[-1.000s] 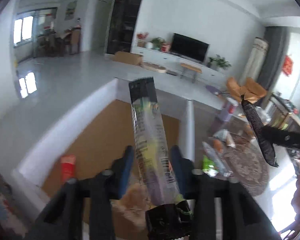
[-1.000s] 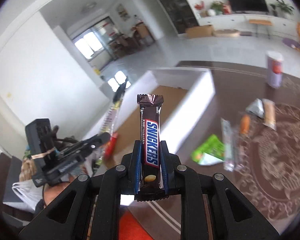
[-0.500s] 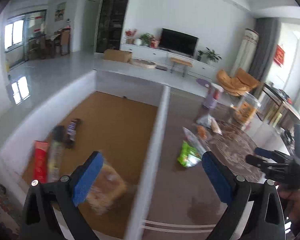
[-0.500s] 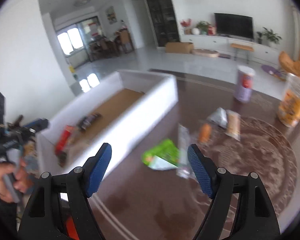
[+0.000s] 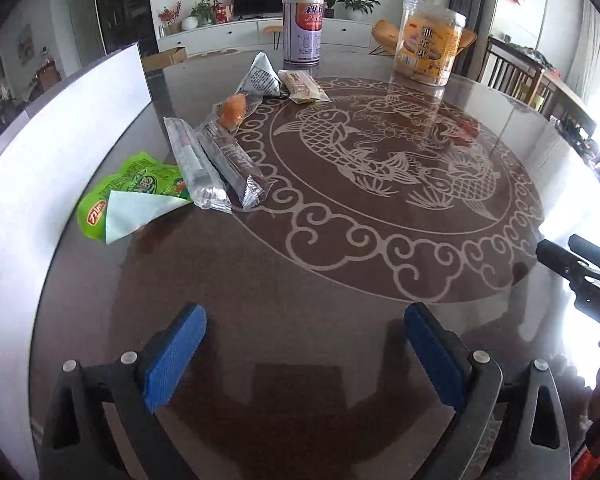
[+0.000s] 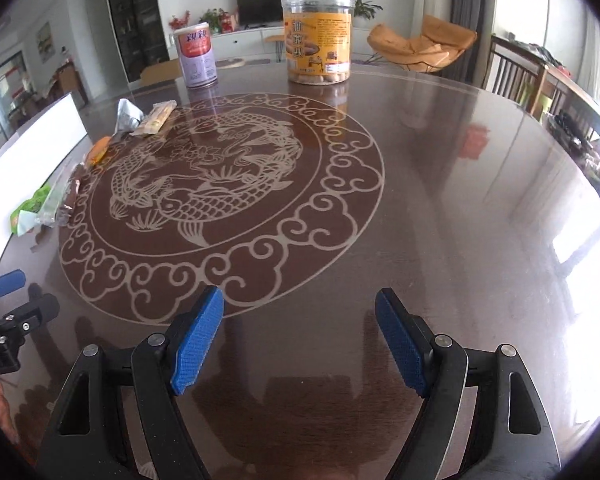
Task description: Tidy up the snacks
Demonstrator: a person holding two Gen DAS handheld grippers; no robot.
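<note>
Both tongs hung wide and empty, jaws just sprung apart. The silver stick pack (image 5: 194,166) lay beside the white box (image 5: 60,128), lengthwise away from the left tongs (image 5: 304,354), which were nearer than the right tongs (image 6: 298,340).

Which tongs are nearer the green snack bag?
Left. The left tongs hang open just short of the green snack bag; the right tongs, also open, hang farther right.

Both grippers, left (image 5: 304,350) and right (image 6: 298,338), have black angular frames with triangular cutouts, silver screws and blue ribbed pads (image 6: 198,340).
</note>
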